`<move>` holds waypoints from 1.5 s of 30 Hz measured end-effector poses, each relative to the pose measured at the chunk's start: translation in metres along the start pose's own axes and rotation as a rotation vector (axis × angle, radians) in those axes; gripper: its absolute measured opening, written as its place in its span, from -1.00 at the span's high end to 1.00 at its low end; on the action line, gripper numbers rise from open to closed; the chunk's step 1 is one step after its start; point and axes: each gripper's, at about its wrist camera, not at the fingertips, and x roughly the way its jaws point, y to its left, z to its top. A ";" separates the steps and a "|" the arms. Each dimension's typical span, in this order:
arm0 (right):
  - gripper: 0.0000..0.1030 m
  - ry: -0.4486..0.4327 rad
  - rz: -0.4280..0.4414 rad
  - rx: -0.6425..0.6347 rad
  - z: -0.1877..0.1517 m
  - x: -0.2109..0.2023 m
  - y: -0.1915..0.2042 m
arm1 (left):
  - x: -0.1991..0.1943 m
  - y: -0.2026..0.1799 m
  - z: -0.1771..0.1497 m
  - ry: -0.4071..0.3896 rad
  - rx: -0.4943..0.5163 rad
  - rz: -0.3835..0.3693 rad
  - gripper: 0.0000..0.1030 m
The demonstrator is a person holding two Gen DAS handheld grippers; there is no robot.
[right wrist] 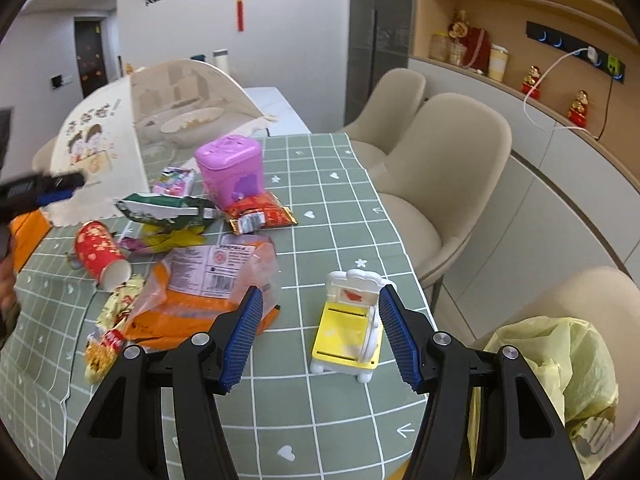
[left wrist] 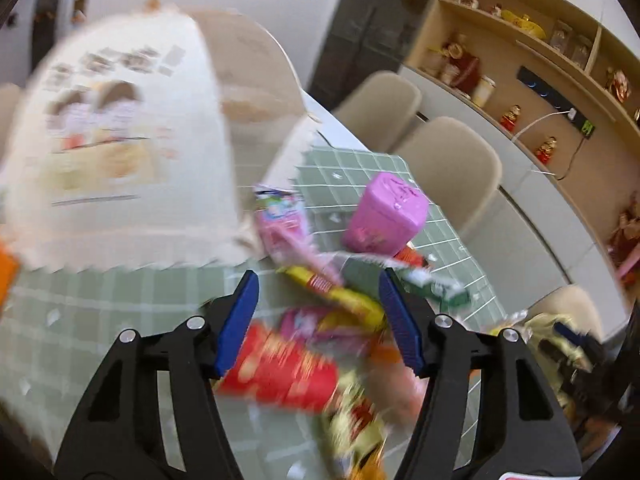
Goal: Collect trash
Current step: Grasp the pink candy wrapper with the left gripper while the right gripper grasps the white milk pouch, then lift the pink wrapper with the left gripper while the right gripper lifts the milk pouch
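Hovering open, left hand-held gripper over crinkly, prob. foil wrappers, blurred.

Blurry picture from the left wrist, lots of smear. The left gripper hangs with its blue fingers spread wide, nothing between them, above a heap of wrappers on the green checked cloth of the desk. Right under the gap lies a red paper cup on its side. Just beyond it, a yellow wrapper and a green packet. Further back stands a pink box, with a pink pouch beside it. A cream mesh food cover fills the left.
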 end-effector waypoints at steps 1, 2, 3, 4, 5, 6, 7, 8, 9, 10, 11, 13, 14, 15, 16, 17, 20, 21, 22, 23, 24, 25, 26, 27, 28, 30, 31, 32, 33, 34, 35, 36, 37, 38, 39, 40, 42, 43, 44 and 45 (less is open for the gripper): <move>-0.11 0.003 -0.004 0.004 0.001 0.001 0.000 | 0.011 0.000 0.008 0.023 0.011 -0.005 -0.06; -0.11 0.006 -0.013 0.004 0.002 0.002 0.001 | 0.025 0.000 0.017 0.056 0.028 -0.008 -0.03; -0.11 0.008 -0.022 0.002 0.003 0.003 0.002 | 0.041 0.004 0.028 0.098 0.046 -0.004 0.00; -0.11 0.007 -0.037 -0.002 0.005 0.004 0.003 | 0.056 0.006 0.038 0.142 0.062 -0.011 0.01; -0.11 0.005 -0.044 -0.003 0.005 0.005 0.002 | 0.069 0.008 0.045 0.175 0.069 -0.025 0.01; -0.11 0.005 -0.053 -0.002 0.006 0.006 0.003 | 0.085 0.014 0.055 0.215 0.066 -0.030 0.01; -0.11 0.007 -0.063 0.004 0.008 0.008 0.002 | 0.096 0.019 0.061 0.239 0.060 -0.019 0.01; -0.11 0.009 -0.066 0.009 0.009 0.009 0.002 | 0.104 0.023 0.065 0.254 0.057 -0.003 0.01; -0.11 0.010 -0.069 0.017 0.010 0.009 0.002 | 0.116 0.028 0.069 0.269 0.052 0.042 0.01; -0.11 0.010 -0.073 0.018 0.011 0.009 0.003 | 0.125 0.034 0.071 0.279 0.046 0.083 0.01; -0.11 0.010 -0.077 0.015 0.012 0.010 0.003 | 0.128 0.034 0.071 0.285 0.040 0.098 0.01; -0.11 0.016 -0.077 0.004 0.014 0.013 0.006 | 0.138 0.040 0.071 0.313 0.012 0.089 0.01; -0.11 0.019 -0.074 0.000 0.015 0.015 0.007 | 0.142 0.042 0.070 0.324 0.001 0.077 0.01; -0.11 0.022 -0.069 -0.003 0.016 0.018 0.009 | 0.145 0.044 0.067 0.340 -0.006 0.065 0.01; -0.11 0.026 -0.057 -0.003 0.019 0.021 0.011 | 0.148 0.044 0.065 0.351 -0.005 0.057 0.02; -0.11 0.028 -0.042 0.001 0.022 0.024 0.013 | 0.150 0.042 0.063 0.363 0.000 0.045 0.06; -0.11 0.021 0.020 0.020 0.038 0.030 0.021 | 0.157 0.036 0.059 0.401 0.011 0.015 0.60; -0.11 0.015 0.034 0.025 0.043 0.032 0.023 | 0.158 0.035 0.056 0.414 0.011 0.001 0.77; -0.11 0.003 0.052 0.027 0.052 0.033 0.026 | 0.155 0.034 0.053 0.419 0.010 -0.012 0.83; -0.11 -0.006 0.064 0.025 0.061 0.034 0.029 | 0.152 0.033 0.051 0.416 0.011 -0.022 0.85; -0.11 -0.016 0.079 0.022 0.069 0.035 0.032 | 0.146 0.030 0.048 0.406 0.019 -0.038 0.89; -0.11 -0.024 0.108 0.015 0.081 0.037 0.038 | 0.139 0.029 0.046 0.399 0.029 -0.047 0.90; -0.11 -0.021 0.138 0.008 0.089 0.039 0.044 | 0.131 0.027 0.042 0.390 0.040 -0.057 0.90; -0.11 -0.012 0.171 0.000 0.097 0.043 0.051 | 0.117 0.026 0.035 0.380 0.044 -0.075 0.92; -0.11 0.013 0.219 -0.014 0.107 0.050 0.061 | 0.108 0.025 0.030 0.378 0.039 -0.087 0.92; -0.11 0.064 0.296 -0.036 0.121 0.064 0.080 | 0.090 0.027 0.018 0.375 0.019 -0.107 0.92; -0.11 0.090 0.332 -0.051 0.126 0.074 0.092 | 0.082 0.028 0.013 0.370 0.010 -0.111 0.92; -0.11 0.112 0.348 -0.071 0.128 0.084 0.103 | 0.075 0.029 0.008 0.363 0.000 -0.114 0.92; -0.11 0.131 0.351 -0.095 0.128 0.093 0.113 | 0.066 0.029 0.004 0.351 -0.007 -0.115 0.92; -0.11 0.164 0.349 -0.128 0.126 0.106 0.125 | 0.058 0.030 0.001 0.337 -0.015 -0.118 0.92; -0.11 0.192 0.345 -0.152 0.123 0.116 0.133 | 0.048 0.031 -0.003 0.325 -0.028 -0.124 0.92; -0.11 0.214 0.338 -0.170 0.119 0.122 0.138 | 0.040 0.031 -0.007 0.315 -0.041 -0.132 0.93; -0.11 0.244 0.316 -0.197 0.112 0.130 0.143 | 0.030 0.030 -0.012 0.304 -0.050 -0.142 0.93; -0.11 0.263 0.303 -0.210 0.105 0.134 0.144 | 0.021 0.028 -0.017 0.294 -0.049 -0.143 0.92; -0.11 0.277 0.302 -0.209 0.098 0.135 0.143 | 0.016 0.027 -0.020 0.289 -0.042 -0.140 0.92; -0.11 0.289 0.307 -0.179 0.092 0.136 0.136 | 0.009 0.024 -0.026 0.283 -0.030 -0.130 0.92; -0.11 0.306 0.338 -0.097 0.083 0.134 0.119 | -0.001 0.021 -0.035 0.271 -0.010 -0.110 0.91; -0.11 0.320 0.352 -0.072 0.080 0.134 0.114 | -0.005 0.019 -0.039 0.264 -0.006 -0.102 0.90; -0.11 0.330 0.365 -0.051 0.076 0.133 0.108 | -0.009 0.018 -0.042 0.260 -0.006 -0.099 0.89; -0.11 0.338 0.377 -0.043 0.074 0.133 0.106 | -0.013 0.015 -0.048 0.259 -0.009 -0.103 0.86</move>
